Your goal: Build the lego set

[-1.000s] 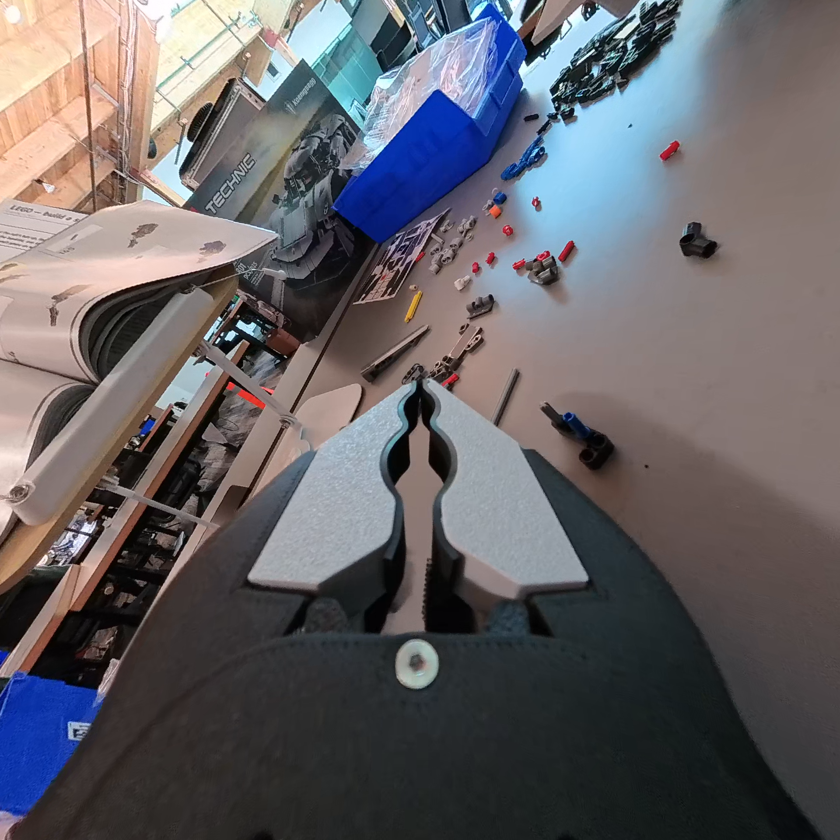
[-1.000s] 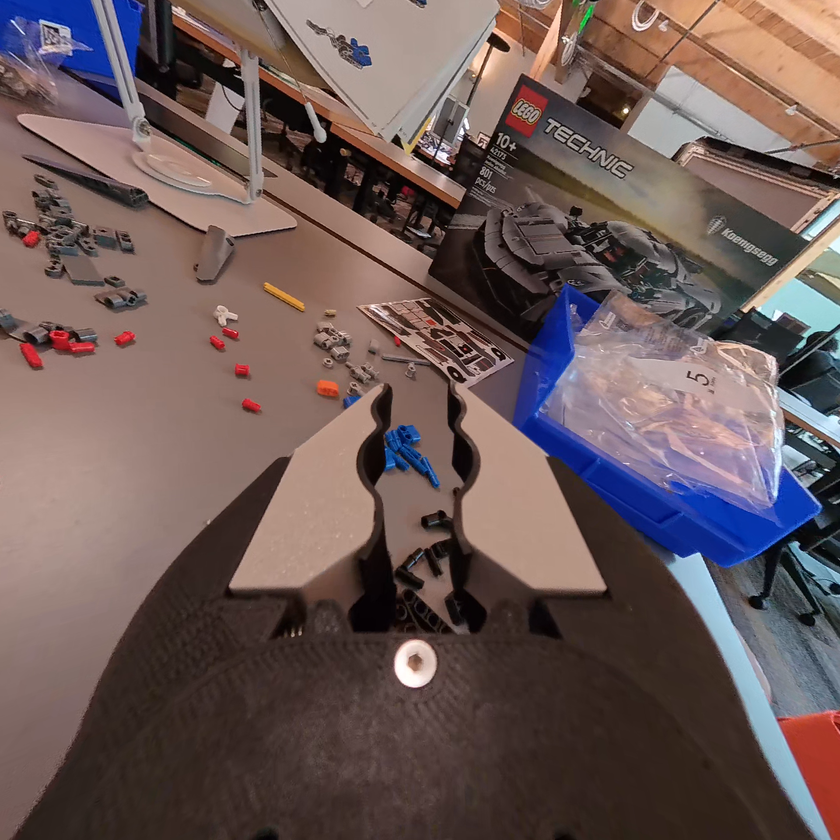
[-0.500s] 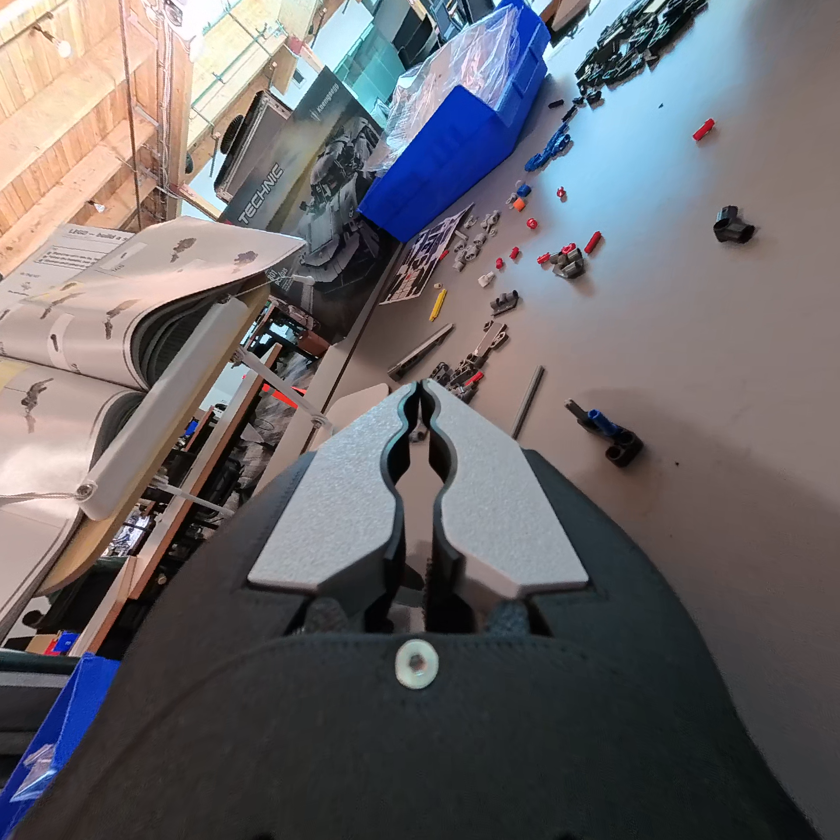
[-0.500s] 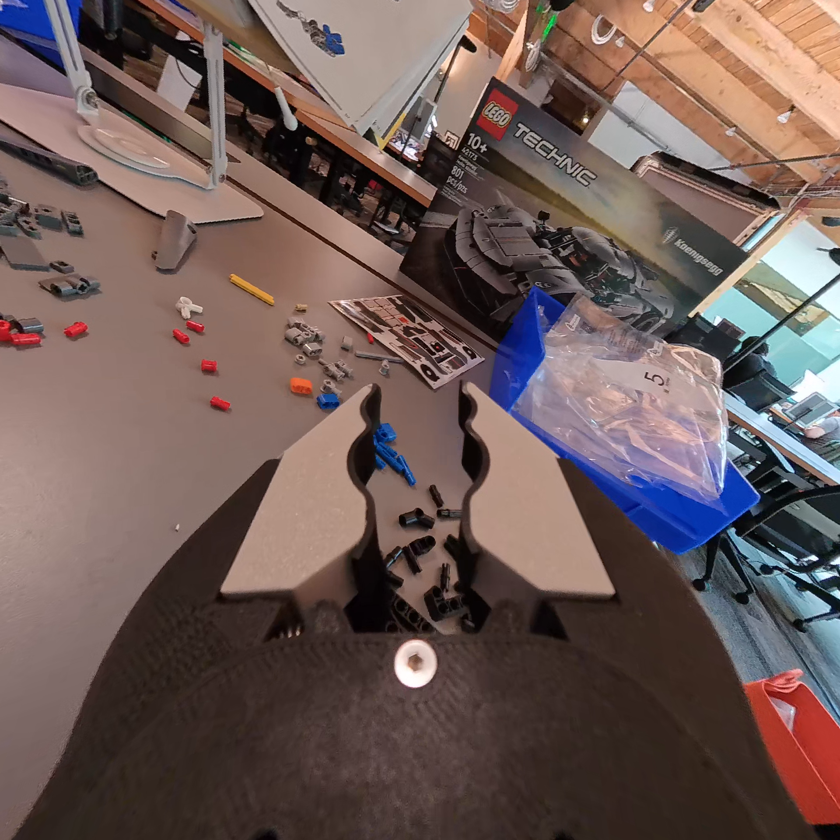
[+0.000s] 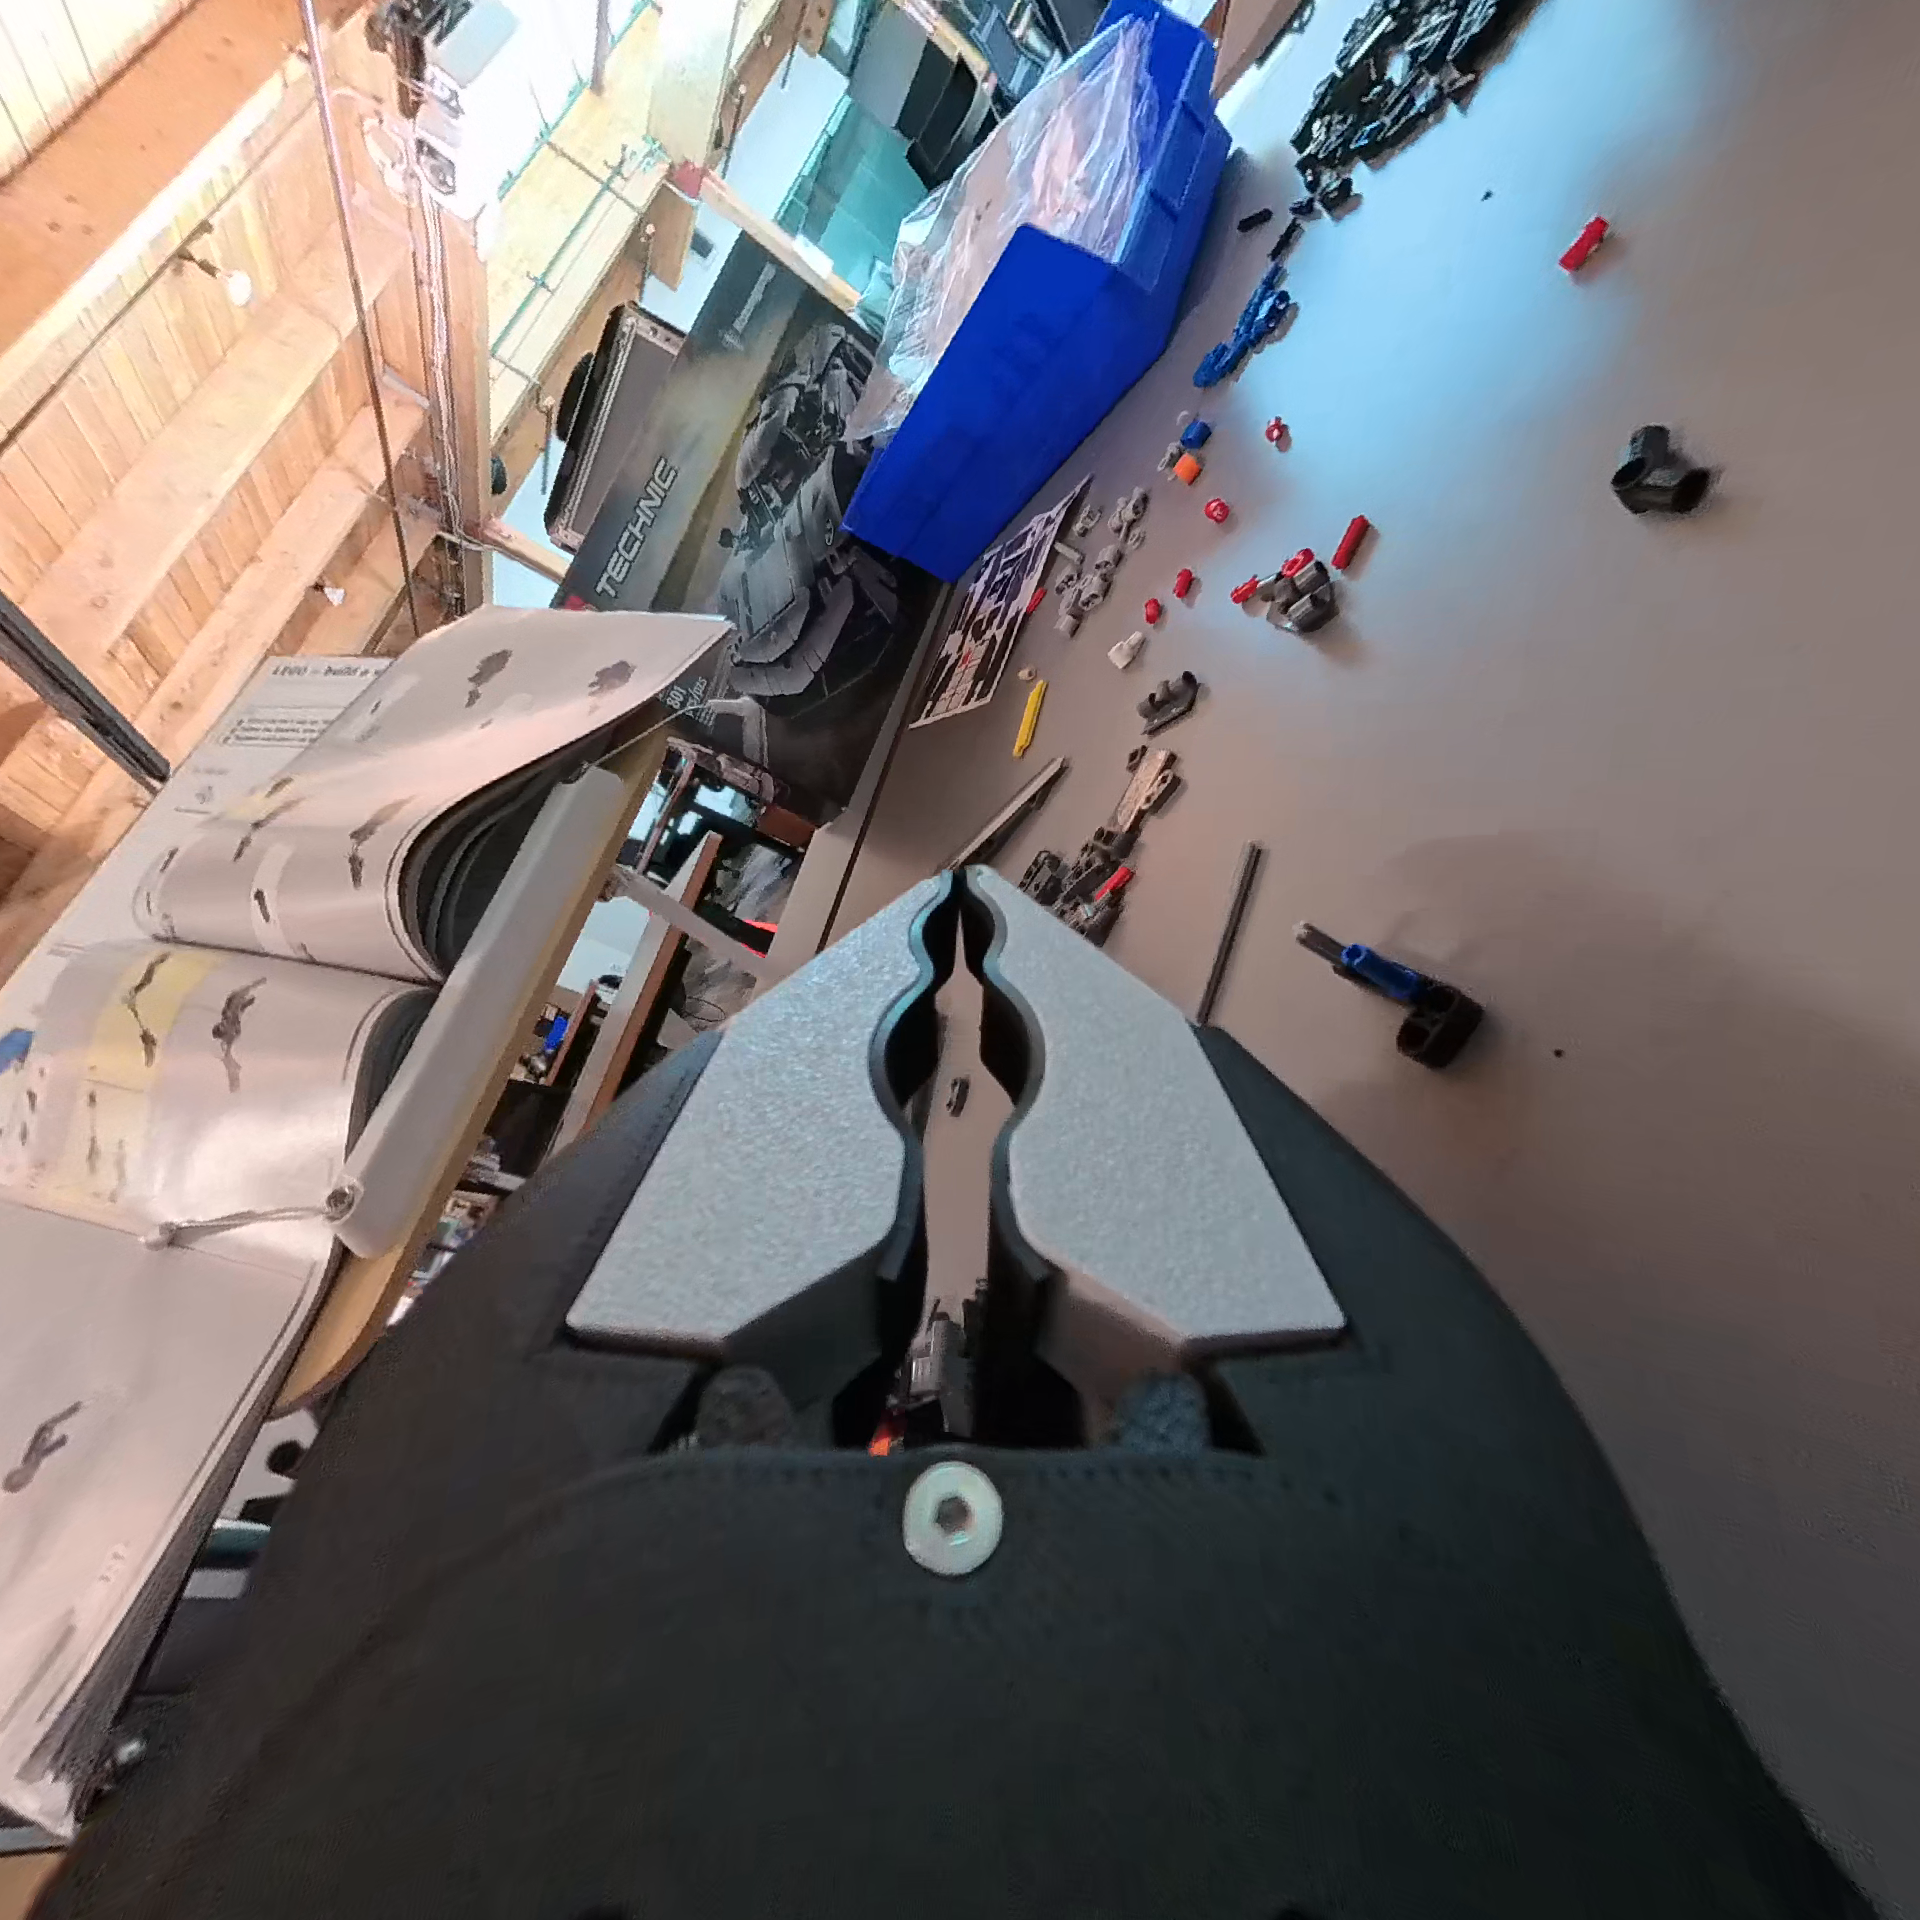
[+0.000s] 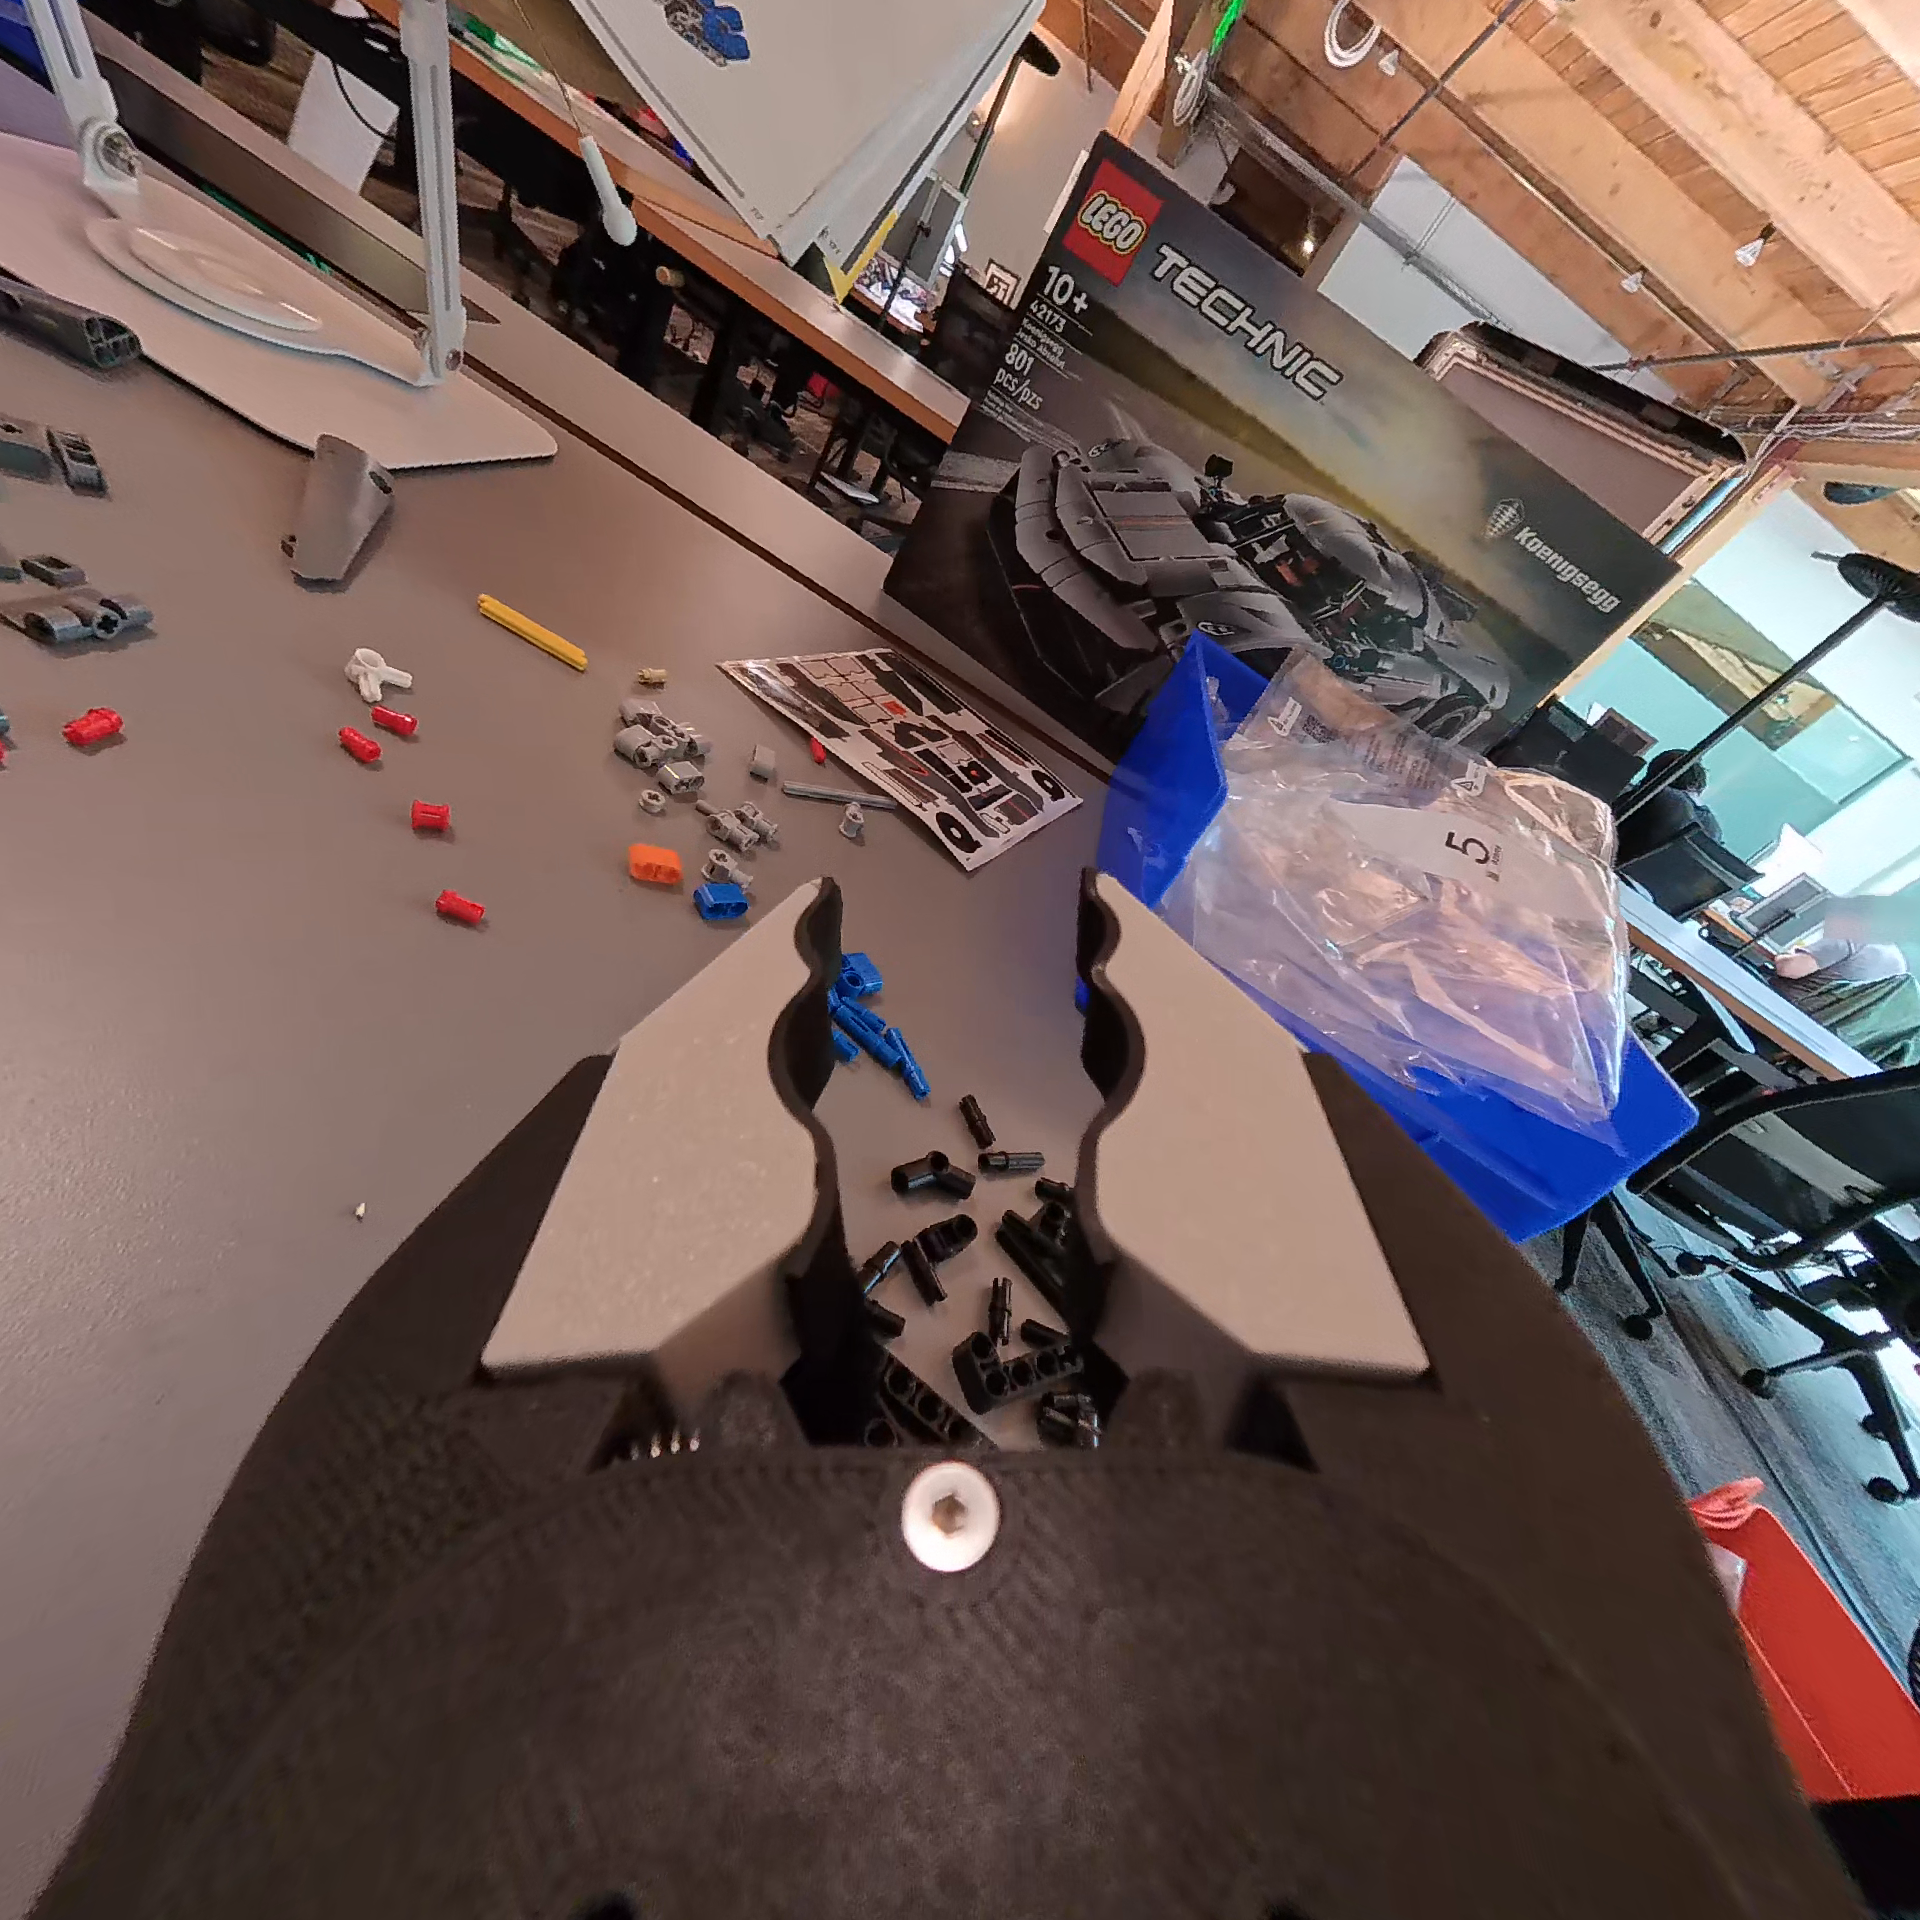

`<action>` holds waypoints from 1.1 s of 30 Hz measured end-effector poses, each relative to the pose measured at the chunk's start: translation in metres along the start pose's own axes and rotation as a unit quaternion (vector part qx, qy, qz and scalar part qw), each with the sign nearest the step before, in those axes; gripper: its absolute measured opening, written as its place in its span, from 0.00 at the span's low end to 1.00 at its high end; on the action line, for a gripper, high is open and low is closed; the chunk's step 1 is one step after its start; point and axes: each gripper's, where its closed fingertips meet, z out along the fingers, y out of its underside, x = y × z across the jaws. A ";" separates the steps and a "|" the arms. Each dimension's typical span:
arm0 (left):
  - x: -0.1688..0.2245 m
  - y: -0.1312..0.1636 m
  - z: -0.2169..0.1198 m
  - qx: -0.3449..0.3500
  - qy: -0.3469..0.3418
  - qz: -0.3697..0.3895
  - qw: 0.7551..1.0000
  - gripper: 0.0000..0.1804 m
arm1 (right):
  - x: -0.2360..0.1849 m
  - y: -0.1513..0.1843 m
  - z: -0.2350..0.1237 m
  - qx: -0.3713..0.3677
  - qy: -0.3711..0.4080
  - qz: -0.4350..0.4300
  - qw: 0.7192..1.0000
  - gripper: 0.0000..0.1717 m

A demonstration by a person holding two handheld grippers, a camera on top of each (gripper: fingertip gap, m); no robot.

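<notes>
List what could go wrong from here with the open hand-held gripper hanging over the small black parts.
1. The right hand-held gripper is open and bare above crowded black pins; closing may catch several or none.
2. The blue pins lie beside its left fingertip and could get knocked.
3. The blue bin stands close to the right finger, risking a bump.

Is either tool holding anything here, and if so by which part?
Nothing is held. The left tool is shut, tips together with nothing between them; the right tool is open above loose black pins on the table.
</notes>
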 end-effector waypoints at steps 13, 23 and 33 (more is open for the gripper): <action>0.000 0.000 0.000 -0.001 0.002 0.007 1.000 0.00 | -0.002 0.001 0.003 -0.005 -0.002 -0.010 1.000 0.25; 0.000 0.001 0.000 0.002 0.005 0.003 1.000 0.00 | -0.001 0.000 0.002 -0.003 0.003 -0.014 1.000 0.25; 0.002 0.003 0.001 0.000 0.009 -0.002 1.000 0.00 | -0.004 0.000 0.003 -0.006 0.003 -0.025 1.000 0.25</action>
